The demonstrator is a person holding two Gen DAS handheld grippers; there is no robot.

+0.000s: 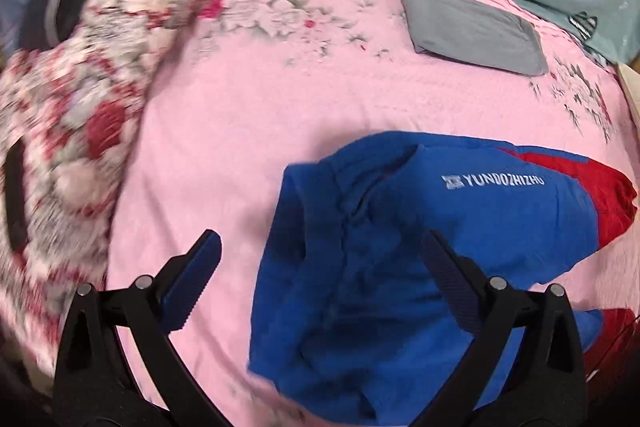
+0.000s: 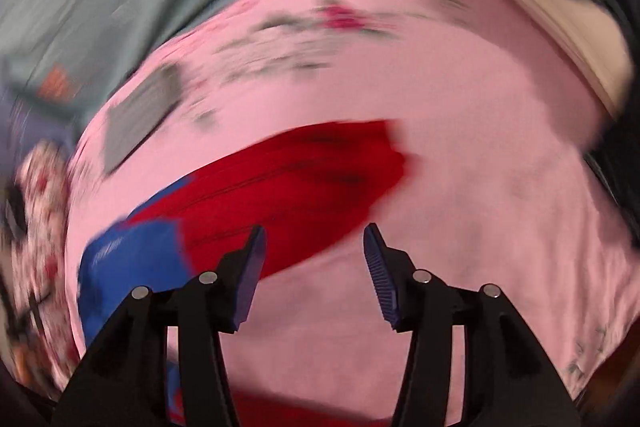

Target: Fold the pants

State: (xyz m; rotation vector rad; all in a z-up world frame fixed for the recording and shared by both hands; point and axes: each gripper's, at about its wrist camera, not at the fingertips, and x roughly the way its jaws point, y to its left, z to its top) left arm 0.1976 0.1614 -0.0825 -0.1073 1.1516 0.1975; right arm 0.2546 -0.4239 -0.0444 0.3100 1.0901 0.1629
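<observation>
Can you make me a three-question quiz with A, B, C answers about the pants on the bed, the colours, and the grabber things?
1. Where does the grey cloth lie?
A. on the pink sheet, beyond the pants
B. on top of the pants
C. between a gripper's fingers

2. Which colours are the pants?
A. green and white
B. blue and red
C. all black

3. How is the right gripper?
A. shut on the pants
B. shut on the grey cloth
C. open, holding nothing

Answers: 1 A, it lies apart, further up the sheet. 2 B, blue top, red legs. 3 C, only sheet shows between its fingers.
</observation>
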